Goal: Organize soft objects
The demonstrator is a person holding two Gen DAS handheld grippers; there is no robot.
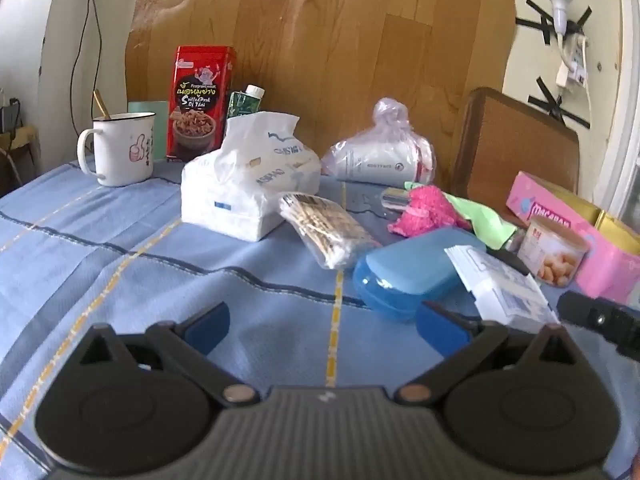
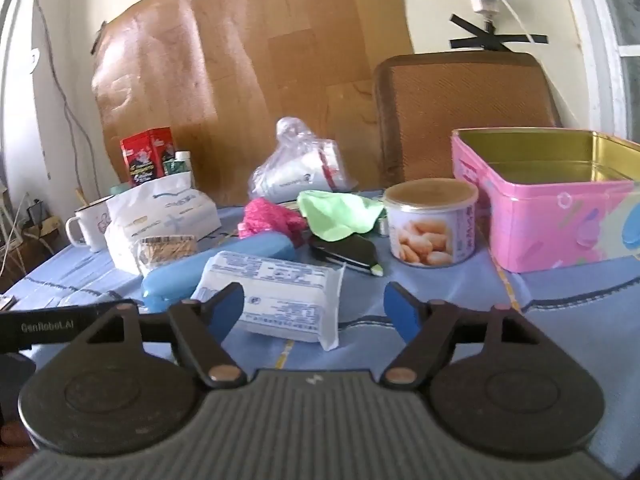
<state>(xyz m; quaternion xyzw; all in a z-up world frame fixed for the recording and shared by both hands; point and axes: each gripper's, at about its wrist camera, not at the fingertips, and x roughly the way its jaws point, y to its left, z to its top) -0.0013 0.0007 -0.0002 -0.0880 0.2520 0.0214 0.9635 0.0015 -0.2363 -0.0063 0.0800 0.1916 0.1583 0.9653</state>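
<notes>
A: Start from the claws. How do they stand?

B: The right claw (image 2: pixel 314 312) has its jaws spread, with nothing pressed between the blue pads. It points slightly downward at the white wipes packet (image 2: pixel 276 294), which lies flat on the worktop (image 2: pixel 560 320) just ahead of it, partly between the fingertips in that view. The left claw (image 1: pixel 322 326) is wide apart too, and empty, hovering over bare blue cloth.

A: So nothing is held. Which step is this, would you say?

B: The approach to a first pick, I'd judge. The soft things all lie loose: the wipes packet nearest, the pink fluffy cloth (image 2: pixel 270 218) and the green cloth (image 2: pixel 340 212) behind it, the big tissue pack (image 1: pixel 248 184) further left, and the knotted plastic bag (image 1: pixel 380 156) at the back.

A: And where would they go?

B: Probably the open pink tin (image 2: pixel 560 216) on the right (empty as far as its gold inside shows), though that is a guess.

A: What does the next move call for?

B: Easing the right claw forward and down so the pads straddle the packet's short width, then closing gently; it looks squashy and could slip or fold. The blue plastic case (image 2: pixel 224 264) touches its far left side, and the round can (image 2: pixel 432 228) stands near the tin, so the carry needs to clear both.
</notes>
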